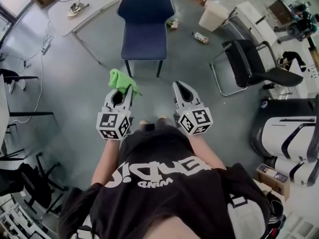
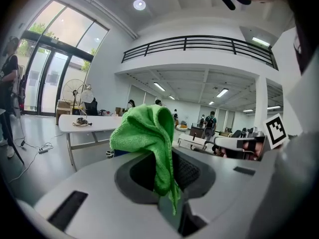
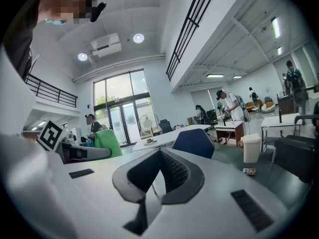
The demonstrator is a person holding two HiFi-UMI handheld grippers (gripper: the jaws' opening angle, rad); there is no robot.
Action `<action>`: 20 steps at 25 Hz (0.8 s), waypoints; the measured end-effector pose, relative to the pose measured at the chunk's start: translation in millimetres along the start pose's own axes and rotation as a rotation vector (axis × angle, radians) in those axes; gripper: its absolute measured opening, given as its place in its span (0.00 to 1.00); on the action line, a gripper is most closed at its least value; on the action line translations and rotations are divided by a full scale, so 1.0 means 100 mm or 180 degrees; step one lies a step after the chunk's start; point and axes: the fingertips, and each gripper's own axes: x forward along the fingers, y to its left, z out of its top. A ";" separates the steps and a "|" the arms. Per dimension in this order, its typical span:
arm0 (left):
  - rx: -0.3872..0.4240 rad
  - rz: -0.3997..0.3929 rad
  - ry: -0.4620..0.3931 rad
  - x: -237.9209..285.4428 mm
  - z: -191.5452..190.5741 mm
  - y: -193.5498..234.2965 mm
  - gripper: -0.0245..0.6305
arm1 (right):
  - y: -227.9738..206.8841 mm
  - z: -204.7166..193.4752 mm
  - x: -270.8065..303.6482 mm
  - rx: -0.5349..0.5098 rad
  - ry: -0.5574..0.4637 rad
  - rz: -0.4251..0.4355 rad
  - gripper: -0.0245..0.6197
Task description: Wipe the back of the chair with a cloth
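Note:
A dark blue chair (image 1: 145, 26) stands on the grey floor ahead of me, its seat toward me and its back at the far side. My left gripper (image 1: 125, 87) is shut on a green cloth (image 1: 121, 80), which bunches up above the jaw tips; in the left gripper view the green cloth (image 2: 147, 138) hangs over and between the jaws. My right gripper (image 1: 178, 86) is shut with nothing in it, level with the left one and short of the chair. In the right gripper view the chair (image 3: 193, 142) shows beyond the closed jaws.
A white table (image 1: 84, 6) stands behind the chair at the left. A black cantilever chair (image 1: 251, 66) is at the right, a white bin (image 1: 214, 15) and small litter on the floor near it. White machines (image 1: 291, 138) sit at far right.

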 end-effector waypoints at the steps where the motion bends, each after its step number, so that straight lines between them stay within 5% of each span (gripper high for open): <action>1: -0.0005 -0.0007 0.0000 0.00 -0.02 0.01 0.13 | -0.01 -0.03 -0.01 0.0011 0.0006 -0.0033 0.03; 11: 0.0024 -0.0073 -0.0017 0.14 -0.03 0.03 0.13 | -0.13 -0.05 -0.05 -0.0037 0.0011 -0.0206 0.03; 20: 0.0043 0.0015 -0.0014 0.59 0.11 0.25 0.13 | -0.43 0.03 0.48 0.0002 0.0014 -0.0121 0.03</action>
